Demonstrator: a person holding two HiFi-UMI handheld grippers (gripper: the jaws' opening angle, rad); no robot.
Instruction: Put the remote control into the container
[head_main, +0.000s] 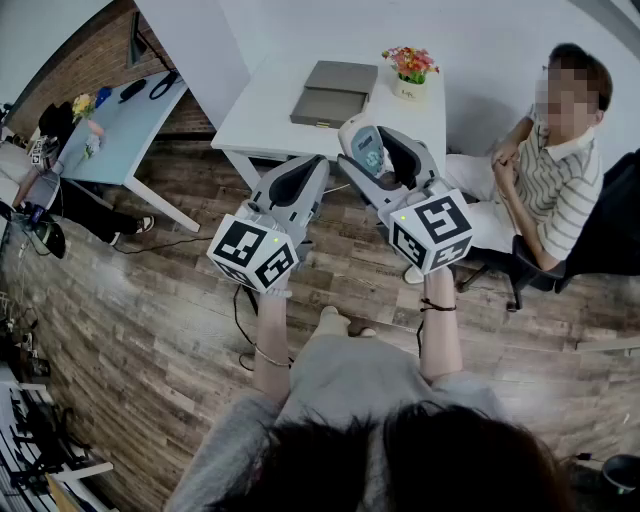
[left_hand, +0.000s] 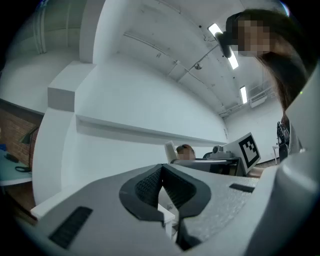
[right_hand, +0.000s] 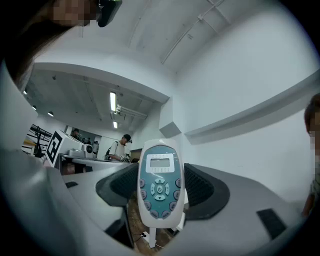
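White remote control (right_hand: 159, 186) with teal keypad stands upright, clamped in right hand-held gripper (right_hand: 160, 172).

The head camera is looking steeply down on the left grey tongs (head_main: 318, 163) and right grey tongs (head_main: 375, 135); their own cameras are peering closely along the jaws toward one white wall (left_hand: 130, 105).

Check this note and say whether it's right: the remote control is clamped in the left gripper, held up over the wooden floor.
Wrong on one point: the remote control is clamped in the right gripper, not the left, held up over the wooden floor. The right gripper view shows it between those jaws. The left gripper has its jaws together on nothing.
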